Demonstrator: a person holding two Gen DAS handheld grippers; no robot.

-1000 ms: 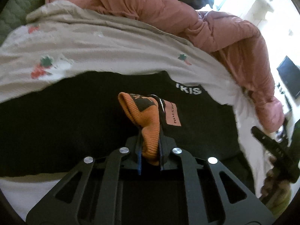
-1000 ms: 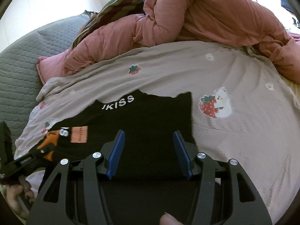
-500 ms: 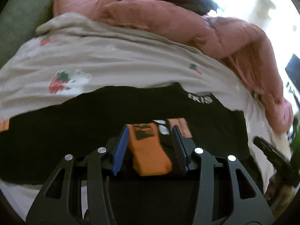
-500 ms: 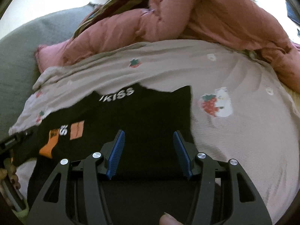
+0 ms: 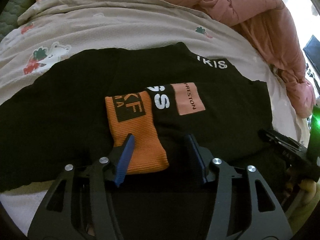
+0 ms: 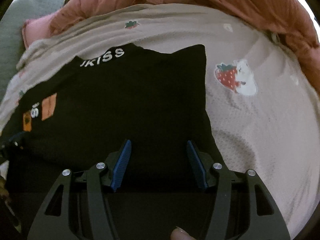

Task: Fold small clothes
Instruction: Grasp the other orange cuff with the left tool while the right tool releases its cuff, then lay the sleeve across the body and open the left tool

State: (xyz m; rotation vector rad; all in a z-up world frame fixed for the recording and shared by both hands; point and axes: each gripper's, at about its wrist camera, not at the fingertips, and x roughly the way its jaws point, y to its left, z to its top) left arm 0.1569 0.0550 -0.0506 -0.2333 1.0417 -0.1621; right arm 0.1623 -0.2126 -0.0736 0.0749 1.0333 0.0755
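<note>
The black garment (image 5: 80, 120) lies flat on the strawberry sheet (image 6: 250, 120), orange cuff (image 5: 136, 140) folded onto it. Left gripper (image 5: 162, 154) is opening, releasing the cuff (sleeve fold laid); right gripper (image 6: 160, 160) is opening too, empty above the garment's near edge. Next, likely: pinch that edge.

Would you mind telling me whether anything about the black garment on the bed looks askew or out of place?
The orange ribbed cuff lies folded across the black garment, slanted rather than square to its printing. It sits loose between the opening fingers of the left tool. Otherwise the garment lies flat on the strawberry-print sheet.
</note>
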